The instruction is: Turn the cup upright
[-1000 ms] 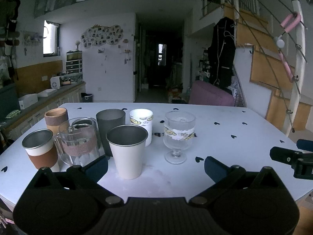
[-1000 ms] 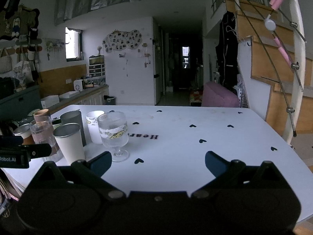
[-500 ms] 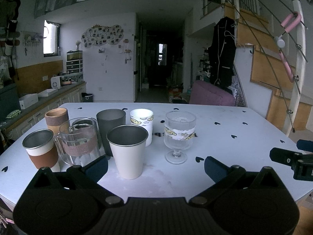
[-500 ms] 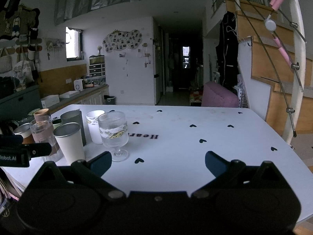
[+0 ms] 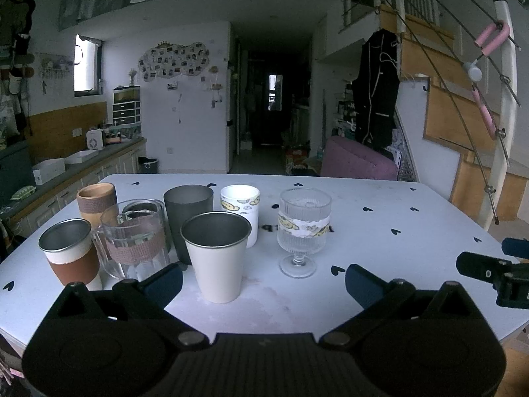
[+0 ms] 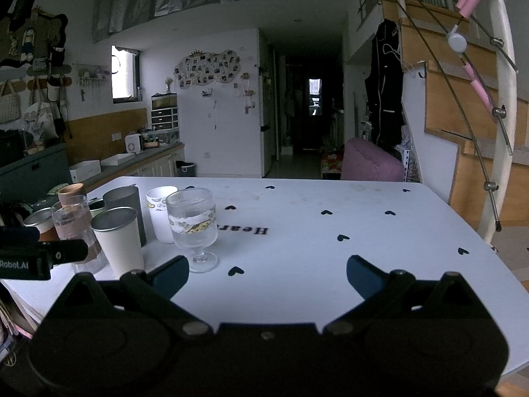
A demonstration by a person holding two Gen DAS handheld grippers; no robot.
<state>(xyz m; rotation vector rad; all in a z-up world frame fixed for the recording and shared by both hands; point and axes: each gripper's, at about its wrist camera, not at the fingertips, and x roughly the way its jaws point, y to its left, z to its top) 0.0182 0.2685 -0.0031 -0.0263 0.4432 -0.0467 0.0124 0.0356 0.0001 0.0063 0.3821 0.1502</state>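
Note:
Several cups stand upright in a cluster on the white table (image 5: 380,231). A white steel-lined cup (image 5: 216,258) is nearest, a clear stemmed glass (image 5: 302,231) with a patterned band stands to its right. Behind are a dark grey cup (image 5: 186,211), a white printed cup (image 5: 240,208), a glass mug (image 5: 135,238), a brown-sleeved steel cup (image 5: 69,254) and a tan cup (image 5: 96,200). My left gripper (image 5: 263,281) is open and empty, just in front of the white cup. My right gripper (image 6: 267,274) is open and empty, right of the stemmed glass (image 6: 193,225).
The table (image 6: 330,231) has black heart marks and stretches to the right and far side. A counter (image 5: 82,162) runs along the left wall. A pink chair (image 5: 357,162) stands behind the table and a stair rail (image 5: 496,115) at the right.

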